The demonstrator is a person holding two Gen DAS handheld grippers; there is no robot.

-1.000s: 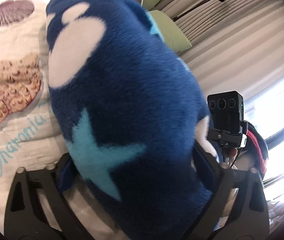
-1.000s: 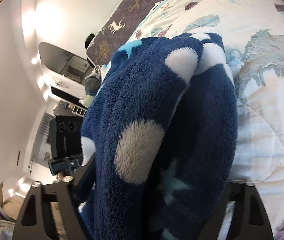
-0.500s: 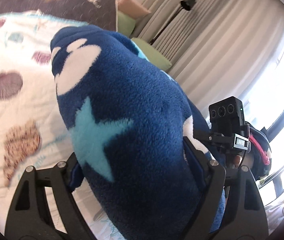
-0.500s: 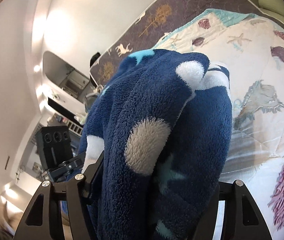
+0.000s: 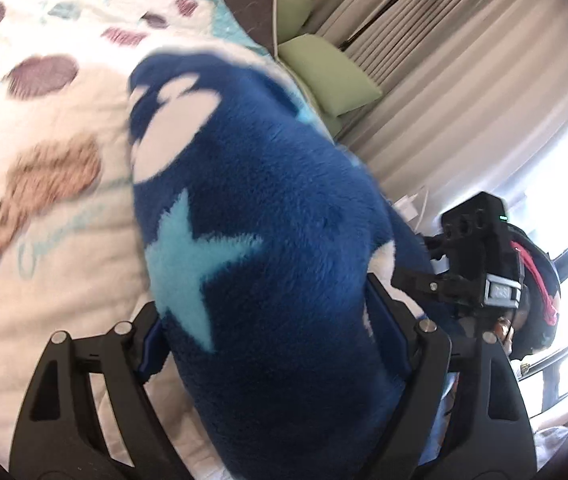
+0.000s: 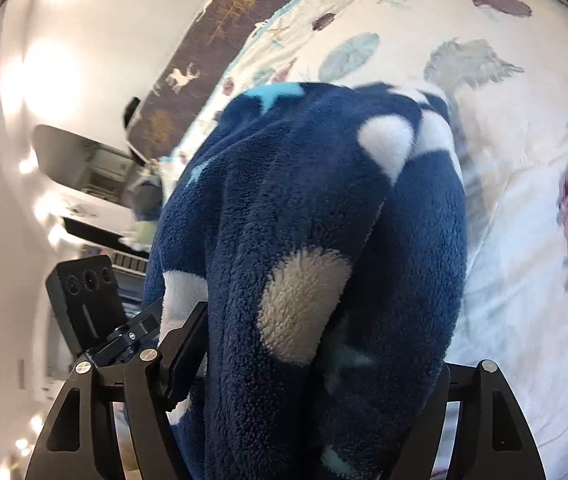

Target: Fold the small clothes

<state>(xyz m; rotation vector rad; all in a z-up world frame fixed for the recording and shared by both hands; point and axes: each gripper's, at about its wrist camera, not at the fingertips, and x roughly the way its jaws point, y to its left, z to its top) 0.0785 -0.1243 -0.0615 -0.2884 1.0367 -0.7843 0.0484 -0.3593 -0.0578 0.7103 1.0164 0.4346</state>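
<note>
Fleece, navy with white spots and pale stars: the small garment [image 5: 284, 248] hangs bunched above the shell-print quilt [image 5: 44, 240], lifted clear so it can be laid flat for folding. Your left gripper [image 5: 276, 344] clamps one thick bundle of it. Your right gripper [image 6: 307, 364] holds another bundle beside it, jaws easing apart with cloth filling the gap, so watch that side's hold over the quilt.

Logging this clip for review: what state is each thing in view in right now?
Fleece garment: bunched thick, lifted off the quilt, filling both grippers.
Left hand-held gripper: wide, closed on the fleece.
Right hand-held gripper: jaws opening, fleece between them.
Quilt: spread flat on the bed.
Curtains: drawn.
</note>
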